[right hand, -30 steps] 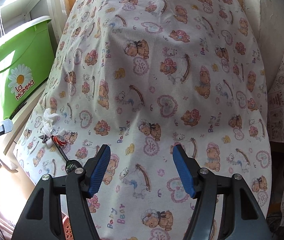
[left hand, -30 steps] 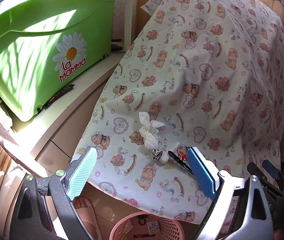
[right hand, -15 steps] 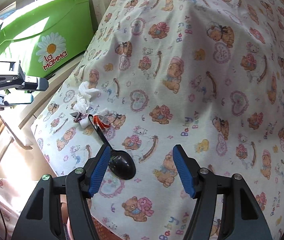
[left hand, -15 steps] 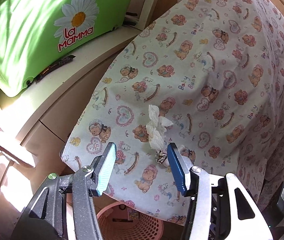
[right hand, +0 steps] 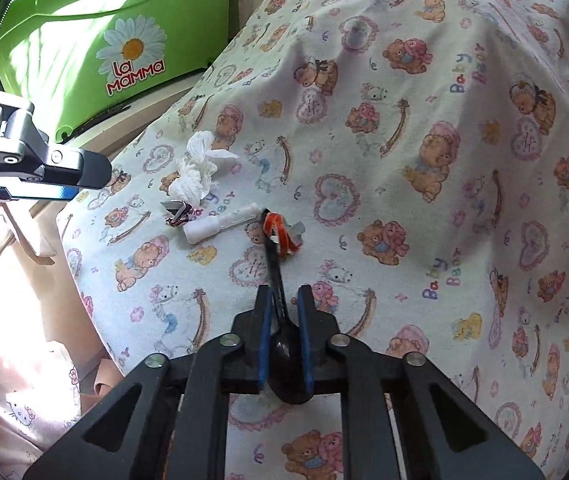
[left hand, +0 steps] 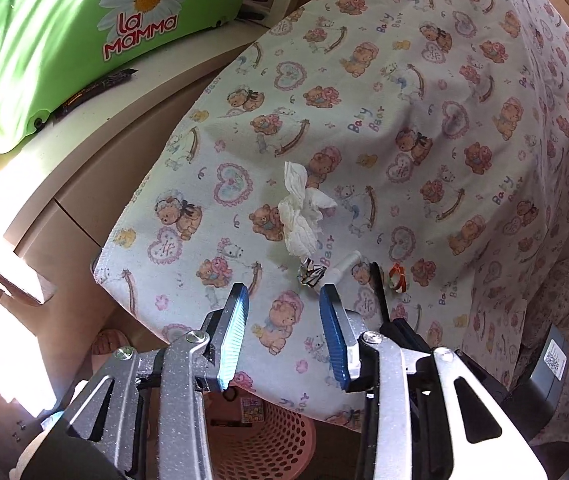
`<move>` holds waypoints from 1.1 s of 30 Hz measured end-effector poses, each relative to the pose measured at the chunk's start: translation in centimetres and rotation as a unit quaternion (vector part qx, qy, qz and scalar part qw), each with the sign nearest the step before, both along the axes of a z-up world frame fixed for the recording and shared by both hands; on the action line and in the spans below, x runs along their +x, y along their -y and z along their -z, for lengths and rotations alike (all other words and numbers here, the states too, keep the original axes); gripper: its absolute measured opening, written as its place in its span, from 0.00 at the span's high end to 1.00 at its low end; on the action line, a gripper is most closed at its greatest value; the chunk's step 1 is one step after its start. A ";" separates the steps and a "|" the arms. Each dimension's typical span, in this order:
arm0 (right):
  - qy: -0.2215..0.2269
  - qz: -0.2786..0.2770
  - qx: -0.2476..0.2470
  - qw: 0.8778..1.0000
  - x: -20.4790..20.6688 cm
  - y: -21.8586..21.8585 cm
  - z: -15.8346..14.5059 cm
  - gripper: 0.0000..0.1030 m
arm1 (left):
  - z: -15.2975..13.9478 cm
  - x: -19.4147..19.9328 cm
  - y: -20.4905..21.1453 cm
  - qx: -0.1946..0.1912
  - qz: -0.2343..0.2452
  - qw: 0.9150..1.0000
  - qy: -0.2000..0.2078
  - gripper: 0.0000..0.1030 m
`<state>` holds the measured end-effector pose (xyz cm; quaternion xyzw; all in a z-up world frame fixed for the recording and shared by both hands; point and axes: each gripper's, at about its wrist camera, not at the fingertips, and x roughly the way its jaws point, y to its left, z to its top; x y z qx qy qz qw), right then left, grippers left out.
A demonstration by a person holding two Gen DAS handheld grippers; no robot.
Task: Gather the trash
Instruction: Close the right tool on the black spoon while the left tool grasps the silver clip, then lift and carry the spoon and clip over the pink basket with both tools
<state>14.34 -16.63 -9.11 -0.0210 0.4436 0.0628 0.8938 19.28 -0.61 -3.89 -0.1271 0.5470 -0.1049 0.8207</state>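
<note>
we have the right gripper clamped on the black spoon, its two pads pressed against the neck just above the bowl. we think this low grip is chosen because the handle is thin and lies flat on the cloth, while the neck is the part that stands up a little. the far end of the handle lies against the orange wrapper, so lifting the spoon may drag that piece along.

the left gripper hangs above the near edge of the cloth, and its jaws are closing with nothing between them. the pads point toward the small foil scrap, which lies just ahead of the tips. we judge the jaws are coming narrower because the scrap is tiny and a wide opening would only push the cloth.

the trash sits together near the left front corner of the cloth: the crumpled tissue, the foil scrap just below it, the white tube beside the scrap, then the orange wrapper. all of it lies on the cloth, not yet collected.

the pink basket stands on the floor under the cloth edge, right below the left gripper, so we think things can be dropped there with a short move. the green tub stands on the counter at the left, apart from the trash.
</note>
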 end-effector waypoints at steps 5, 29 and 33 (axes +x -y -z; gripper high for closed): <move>-0.007 -0.004 0.037 0.999 -1.1 1.0 -0.7 0.94 | -0.4 0.8 1.0 -0.006 0.007 1.000 0.013 0.68; 0.017 0.049 0.109 0.993 -4.4 7.7 -4.2 0.94 | 2.2 3.1 5.1 0.041 0.042 0.998 -0.004 0.97; 0.020 0.055 0.107 0.993 -5.2 8.4 -4.3 0.94 | 1.3 2.5 4.4 0.029 0.044 0.999 -0.002 0.97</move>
